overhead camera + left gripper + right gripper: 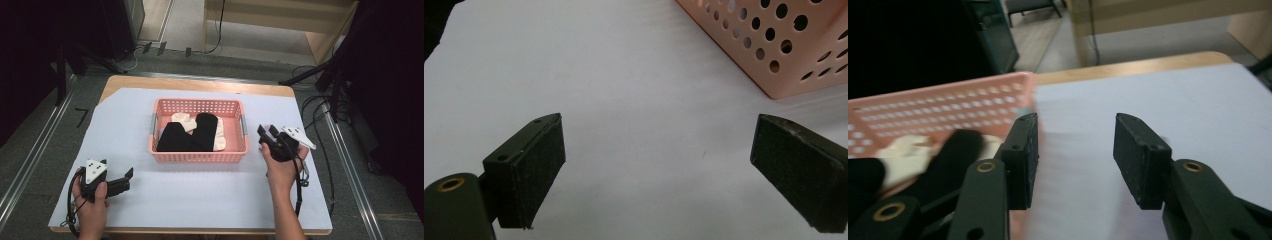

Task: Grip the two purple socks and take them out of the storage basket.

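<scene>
A pink perforated basket [199, 156] stands mid-table and holds black socks [182, 136] and cream socks [219, 138]. My left gripper [129, 176] rests low on the white sheet at the front left, open and empty, pointing right toward the basket's corner [784, 55]. In its own view the left gripper [656, 170] has both jaws wide apart over bare sheet. My right gripper [266, 131] hovers just right of the basket, open with nothing between its jaws. The right gripper [1075, 150] shows the basket [938, 100] with black socks [948, 160] and a cream sock [903, 152] at its left.
A white sheet [200, 200] covers the wooden table [200, 82]. Dark stands and cables [320, 105] lie on the floor beyond the right edge. Metal rails [30, 160] run along the left side.
</scene>
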The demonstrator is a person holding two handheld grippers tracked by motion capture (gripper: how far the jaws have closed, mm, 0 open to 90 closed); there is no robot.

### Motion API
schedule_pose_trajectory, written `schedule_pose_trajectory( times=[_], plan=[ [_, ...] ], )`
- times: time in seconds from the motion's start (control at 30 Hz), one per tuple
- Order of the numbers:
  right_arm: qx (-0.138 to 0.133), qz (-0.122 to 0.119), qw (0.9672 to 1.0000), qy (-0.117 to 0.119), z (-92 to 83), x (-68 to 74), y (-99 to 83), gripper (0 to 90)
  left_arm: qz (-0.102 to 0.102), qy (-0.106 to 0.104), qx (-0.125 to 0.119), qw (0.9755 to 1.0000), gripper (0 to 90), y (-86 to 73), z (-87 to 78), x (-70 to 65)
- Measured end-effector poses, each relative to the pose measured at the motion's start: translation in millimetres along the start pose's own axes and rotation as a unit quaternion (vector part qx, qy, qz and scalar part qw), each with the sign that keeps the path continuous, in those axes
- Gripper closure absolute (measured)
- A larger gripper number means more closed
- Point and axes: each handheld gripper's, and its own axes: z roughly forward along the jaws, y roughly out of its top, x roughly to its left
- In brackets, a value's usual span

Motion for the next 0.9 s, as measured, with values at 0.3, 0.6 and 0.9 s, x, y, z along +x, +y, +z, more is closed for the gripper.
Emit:
schedule_pose_trajectory(
  times=[0.3,0.6,0.9],
  plan=[
    [0.037,-0.061,0.9947,0.074,26.2,92.7,1.3,54.7,-0.001,-0.004,-0.001,1.0000,8.2,-0.1,-0.1,0.5],
    [0.111,-0.086,0.9833,0.116,62.4,152.2,-15.0,54.3,-0.004,-0.004,-0.001,1.0000,8.2,0.0,0.1,0.7],
    [0.172,-0.089,0.9736,0.122,86.7,185.0,-23.7,52.3,-0.002,-0.004,0.001,1.0000,8.2,0.1,0.3,0.7]
  ],
)
